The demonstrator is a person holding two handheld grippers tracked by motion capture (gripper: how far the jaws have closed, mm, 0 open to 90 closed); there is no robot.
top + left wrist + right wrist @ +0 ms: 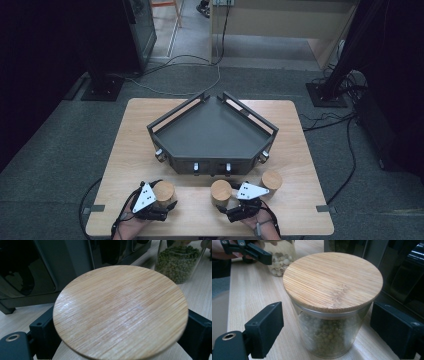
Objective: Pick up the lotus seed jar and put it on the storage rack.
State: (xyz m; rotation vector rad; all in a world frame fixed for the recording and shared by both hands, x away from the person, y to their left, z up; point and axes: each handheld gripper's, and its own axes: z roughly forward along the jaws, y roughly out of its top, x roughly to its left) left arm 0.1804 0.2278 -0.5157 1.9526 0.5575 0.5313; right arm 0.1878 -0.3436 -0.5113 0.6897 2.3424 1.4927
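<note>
**Two claws at two lidded jars along the table's near edge**

We see three glass jars with round bamboo lids standing in a row near the near edge of the table (130, 150). The left jar (164, 192), which holds pale round pieces, sits toward the near left corner, and our left claw (162, 204) reaches around it. In the left gripper view its lid (120, 312) fills the space between the two black jaws, which stand at its rim on either side; we cannot tell whether the pads press on the glass below.

The middle jar (329, 335), filled with green peas, stands at the middle of the near edge. Our right claw (325, 332) is spread around it: in the right gripper view a clear gap shows between each jaw and the glass, so nothing is pinched. Its lid (333, 281) lies flat and closed on top.

The third jar (271, 181) stands just to the right of the right claw, apart from it.

Behind the jars, at the table's centre, sits a dark five-sided tray (165, 127) with low rails, its front wall facing the near edge. Both forearms come in over the near edge.
</note>
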